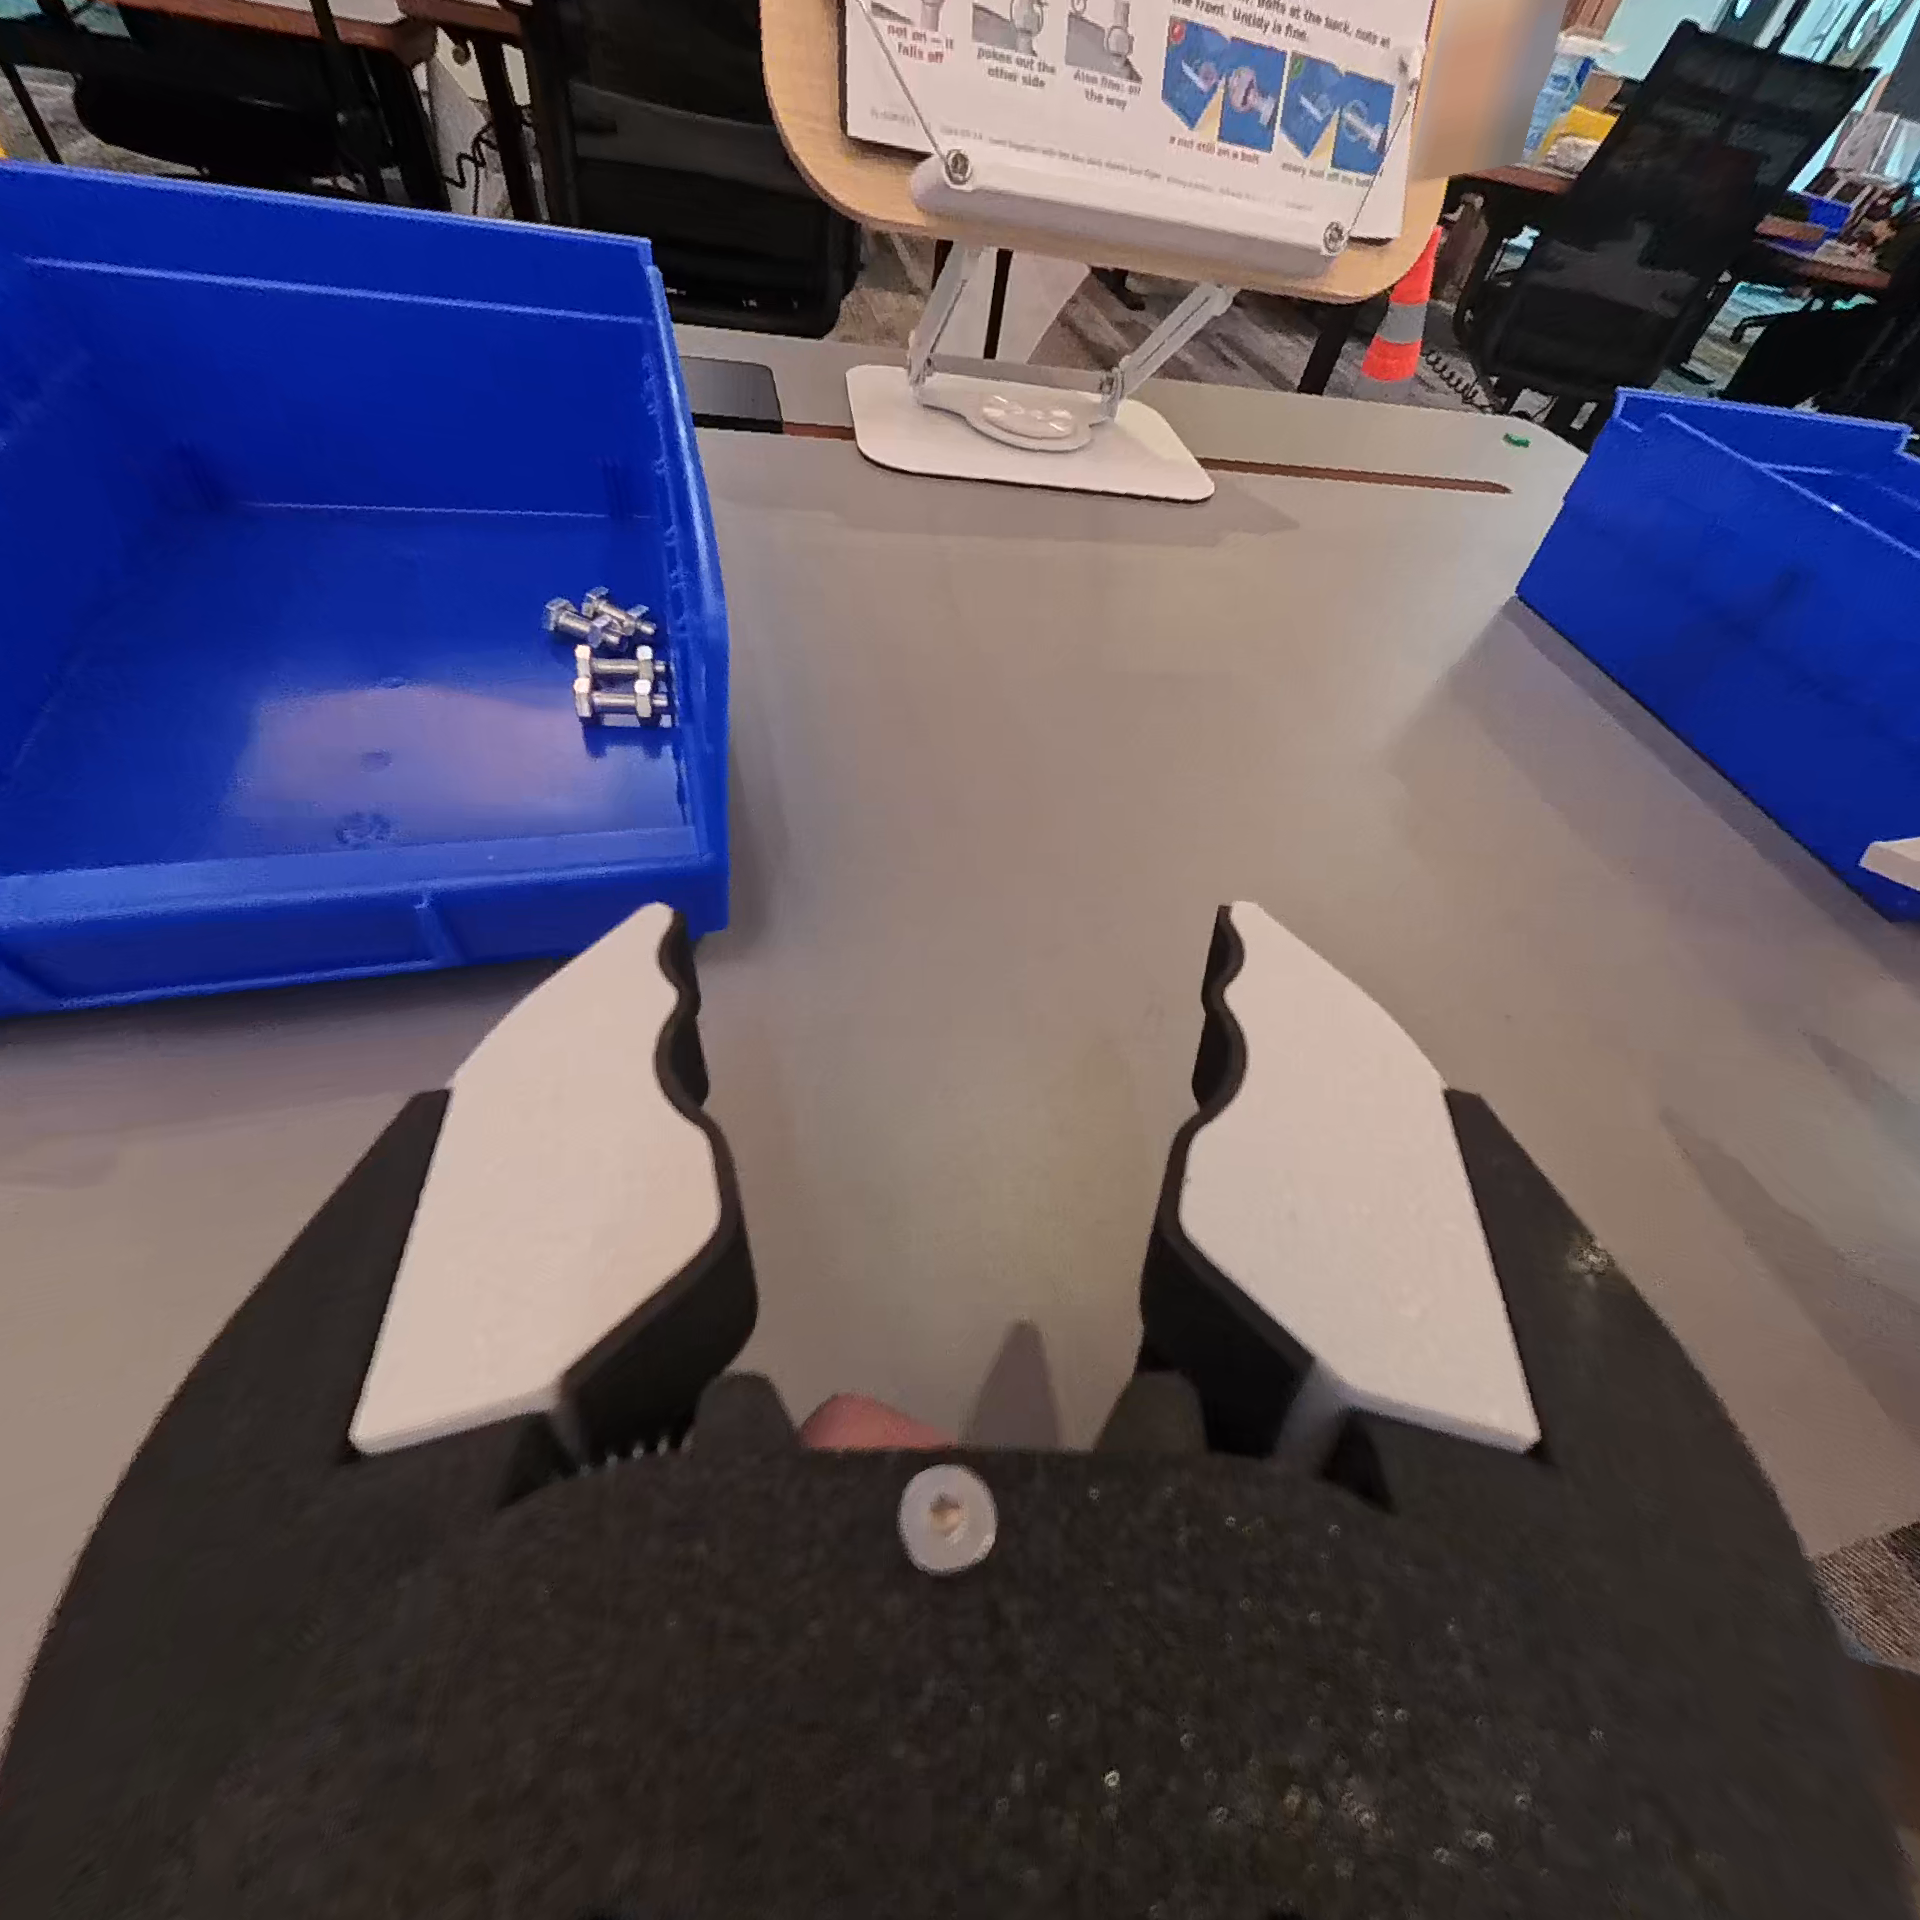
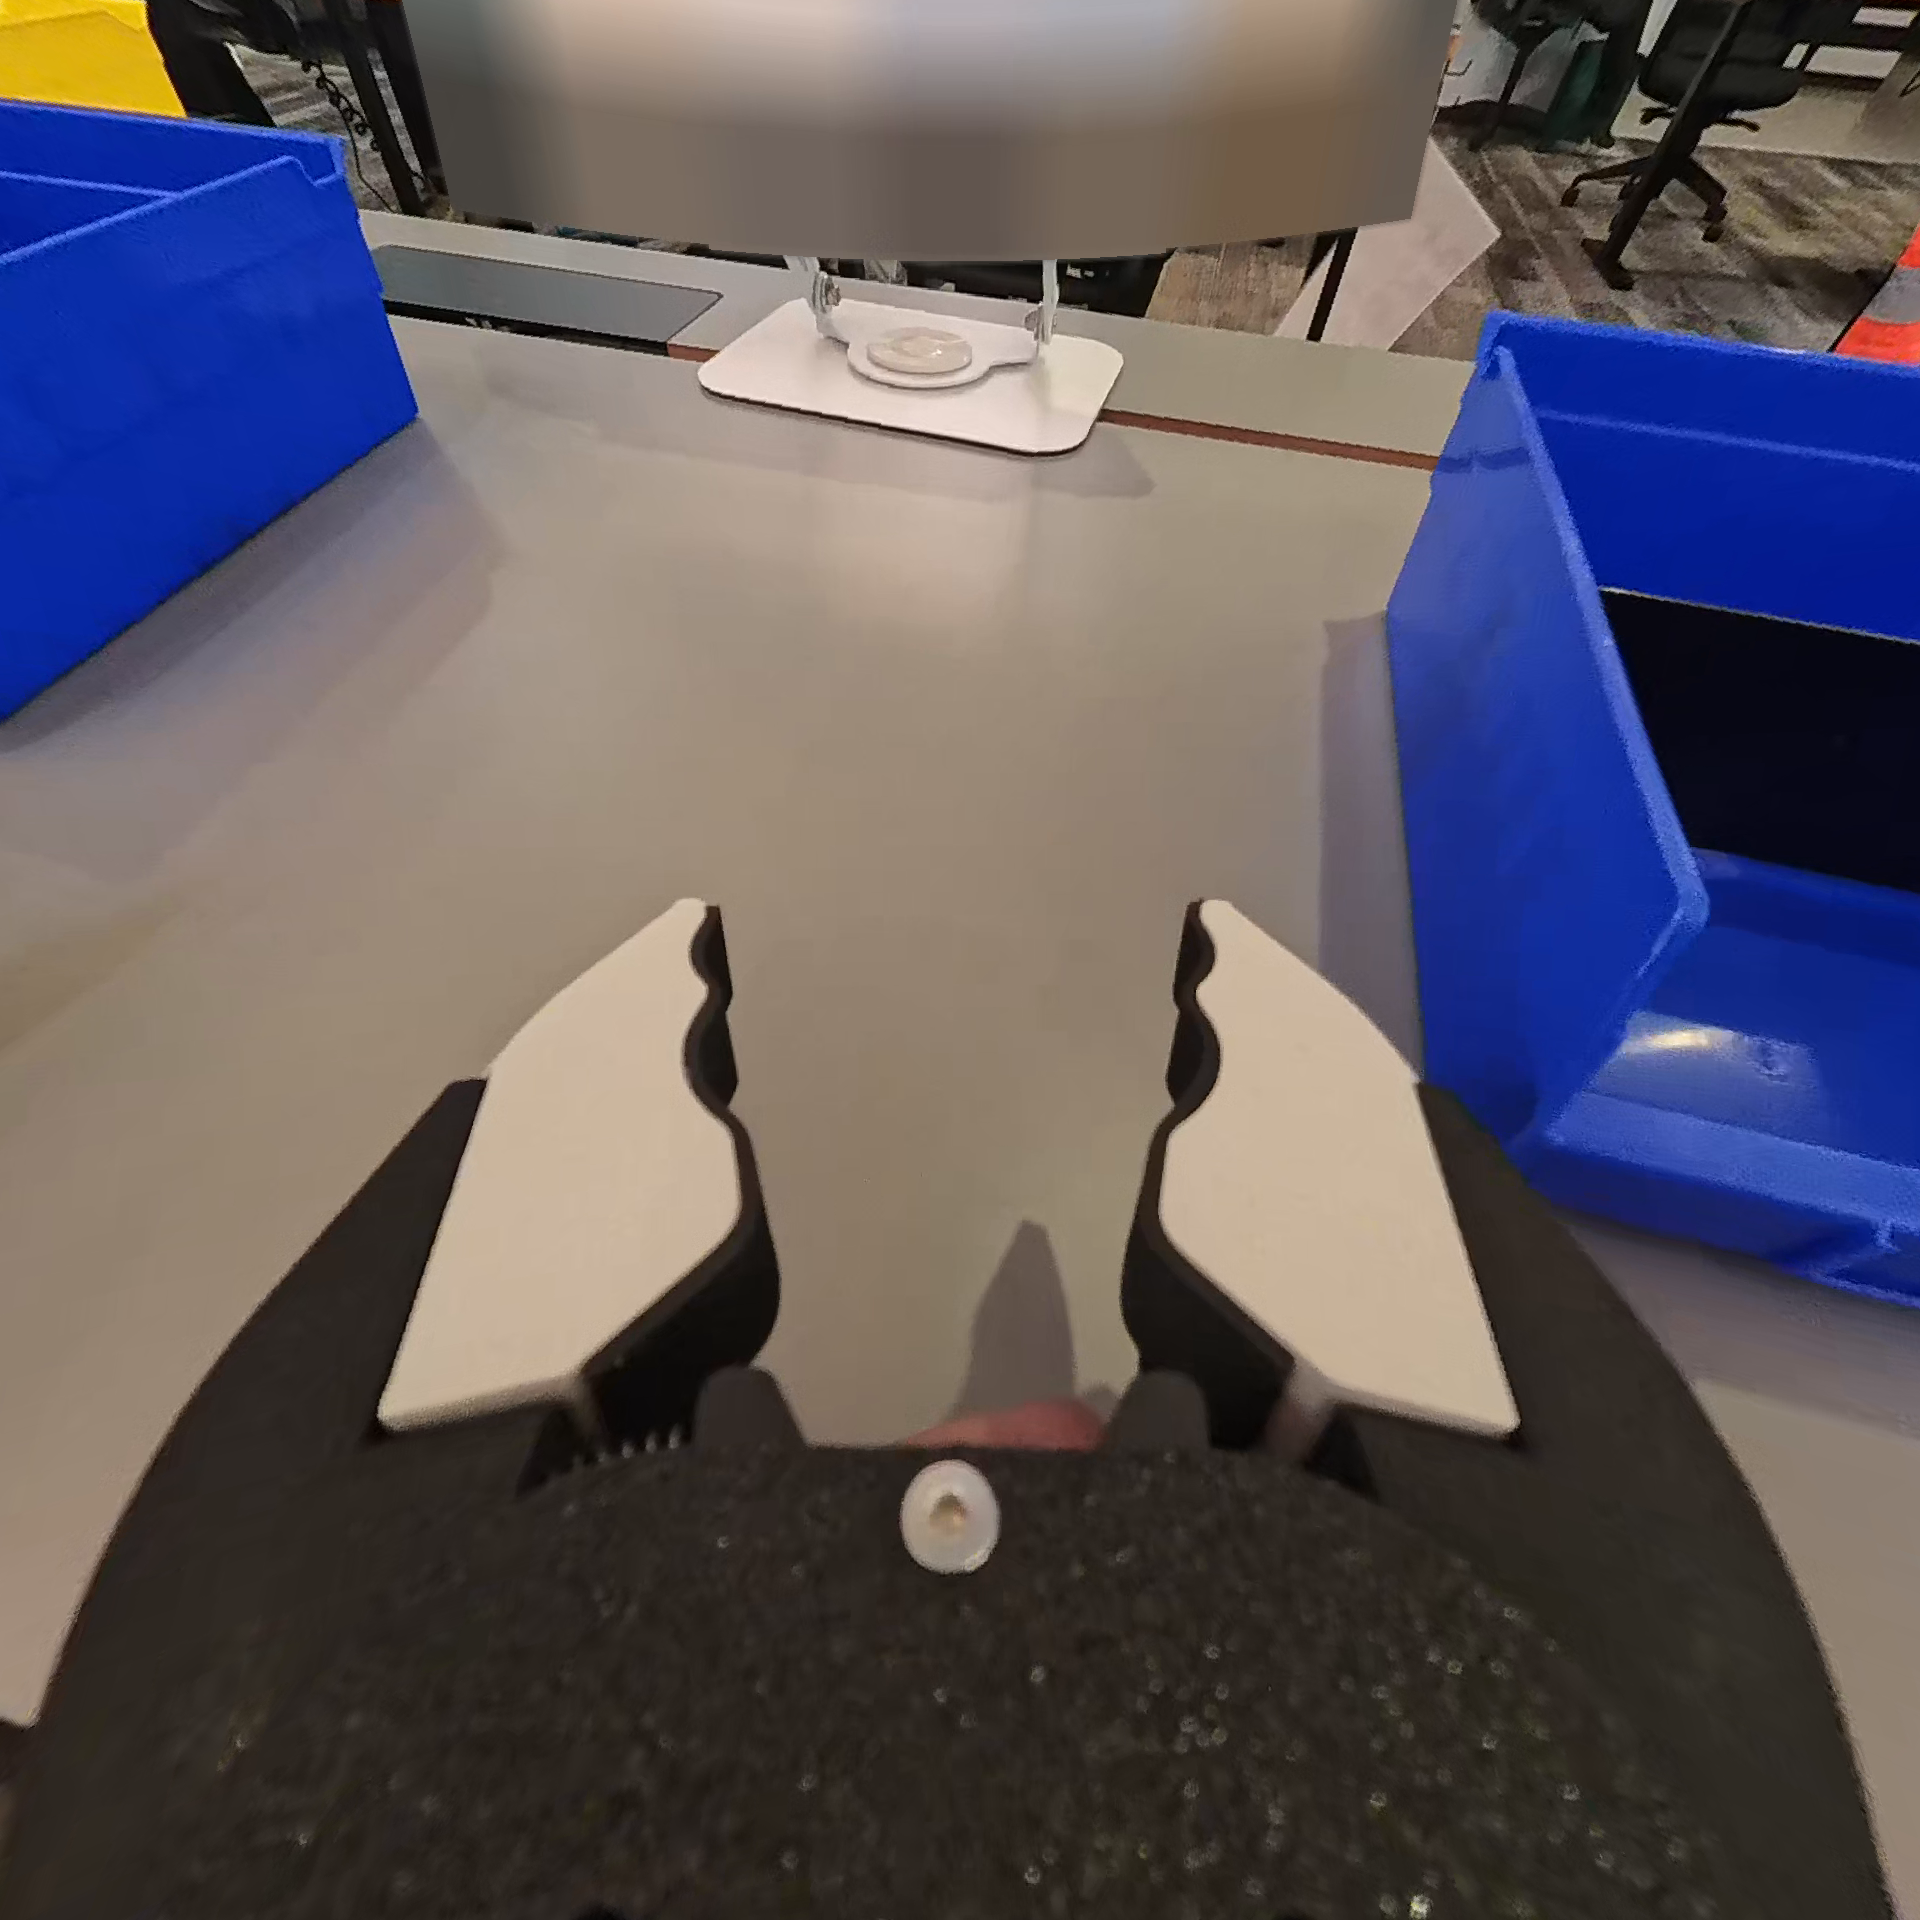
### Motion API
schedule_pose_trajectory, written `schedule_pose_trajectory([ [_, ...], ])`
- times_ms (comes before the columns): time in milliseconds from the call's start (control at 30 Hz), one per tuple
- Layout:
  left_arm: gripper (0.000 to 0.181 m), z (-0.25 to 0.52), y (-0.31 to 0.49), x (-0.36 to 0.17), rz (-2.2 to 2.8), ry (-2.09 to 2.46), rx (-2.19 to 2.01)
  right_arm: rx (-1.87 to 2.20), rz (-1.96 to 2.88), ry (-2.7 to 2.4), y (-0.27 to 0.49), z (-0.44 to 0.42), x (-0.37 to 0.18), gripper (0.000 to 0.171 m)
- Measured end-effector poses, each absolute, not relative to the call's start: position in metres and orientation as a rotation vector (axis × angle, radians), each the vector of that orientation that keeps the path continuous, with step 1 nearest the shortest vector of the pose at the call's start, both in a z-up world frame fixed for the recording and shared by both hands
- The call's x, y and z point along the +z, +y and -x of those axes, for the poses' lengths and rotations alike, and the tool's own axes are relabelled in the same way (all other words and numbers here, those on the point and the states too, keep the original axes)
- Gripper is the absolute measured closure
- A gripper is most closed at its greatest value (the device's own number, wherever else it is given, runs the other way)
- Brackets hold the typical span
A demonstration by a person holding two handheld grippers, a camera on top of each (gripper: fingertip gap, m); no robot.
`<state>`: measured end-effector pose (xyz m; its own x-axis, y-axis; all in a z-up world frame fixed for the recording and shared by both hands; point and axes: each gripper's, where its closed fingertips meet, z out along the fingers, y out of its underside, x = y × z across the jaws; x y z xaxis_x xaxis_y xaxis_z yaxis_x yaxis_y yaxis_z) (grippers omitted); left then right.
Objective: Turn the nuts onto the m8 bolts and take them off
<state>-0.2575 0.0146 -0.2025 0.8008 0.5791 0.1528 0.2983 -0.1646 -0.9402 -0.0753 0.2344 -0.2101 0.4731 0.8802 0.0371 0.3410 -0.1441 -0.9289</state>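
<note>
Your left gripper (image 1: pixel 951 925) hangs over the grey table (image 1: pixel 987 727) with its jaws spread wide and nothing between them; only bare tabletop shows in the gap. Its white fingers (image 1: pixel 561 1174) have wavy black pads on their inner edges. Just beyond the left fingertip sits the left blue bin (image 1: pixel 343 914), its front wall nearly touching that tip in the picture. Inside this bin, against its right-hand wall, lies a small cluster of bolts with nuts (image 1: pixel 613 660) threaded on them: two lie side by side and parallel, and two more lie crossed just behind them. The rest of the bin floor is bare.

Behind the bin, at the far edge of the table, stands a white stand (image 1: pixel 1029 436) that carries a wooden board with an instruction sheet (image 1: pixel 1122 94). To the far right of the bin you can see a corner of the right blue bin (image 1: pixel 1714 623).

Your right gripper (image 2: pixel 951 920) is likewise opened wide and holds nothing, poised over the middle of the table. The right blue bin (image 2: pixel 1538 831) stands just beside its right finger (image 2: pixel 1320 1174); the part of its floor that shows is bare, and the rest lies in shadow. The left blue bin (image 2: pixel 187 416) sits well apart on the other side, its inside hidden from this view.
</note>
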Motion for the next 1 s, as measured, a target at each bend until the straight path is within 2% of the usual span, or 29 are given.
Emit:
schedule_pose_trajectory([
  [167, 0.089, 0.253, 0.014, -0.200, 1.794, -0.618, 0.243, 0.670, 1.711, -1.073, 0.233, 0.078, -0.214, 0.090],
  [267, 0.091, 0.263, -0.002, -0.162, 1.834, -0.409, 0.249, 0.663, 1.691, -1.087, 0.234, 0.080, -0.212, 0.091],
  [333, 0.101, 0.285, -0.010, -0.134, 1.911, -0.184, 0.313, 0.657, 1.675, -1.097, 0.235, 0.080, -0.211, 0.092],
  [400, 0.105, 0.324, -0.013, -0.124, 2.025, 0.000, 0.407, 0.654, 1.672, -1.107, 0.237, 0.082, -0.211, 0.092],
  [467, 0.102, 0.353, -0.011, -0.139, 2.202, 0.170, 0.382, 0.650, 1.671, -1.106, 0.241, 0.083, -0.210, 0.092],
  [667, 0.108, 0.395, 0.004, -0.204, 2.550, 0.538, 0.193, 0.635, 1.694, -1.091, 0.246, 0.087, -0.211, 0.094],
  [800, 0.113, 0.410, 0.017, -0.243, 2.661, 0.713, 0.163, 0.624, 1.695, -1.101, 0.244, 0.090, -0.211, 0.095],
  [933, 0.127, 0.402, 0.029, -0.266, 2.673, 0.836, 0.046, 0.592, 1.698, -1.108, 0.247, 0.091, -0.212, 0.096],
  [1000, 0.127, 0.408, 0.035, -0.274, 2.669, 0.881, 0.095, 0.590, 1.705, -1.100, 0.249, 0.088, -0.211, 0.097],
])
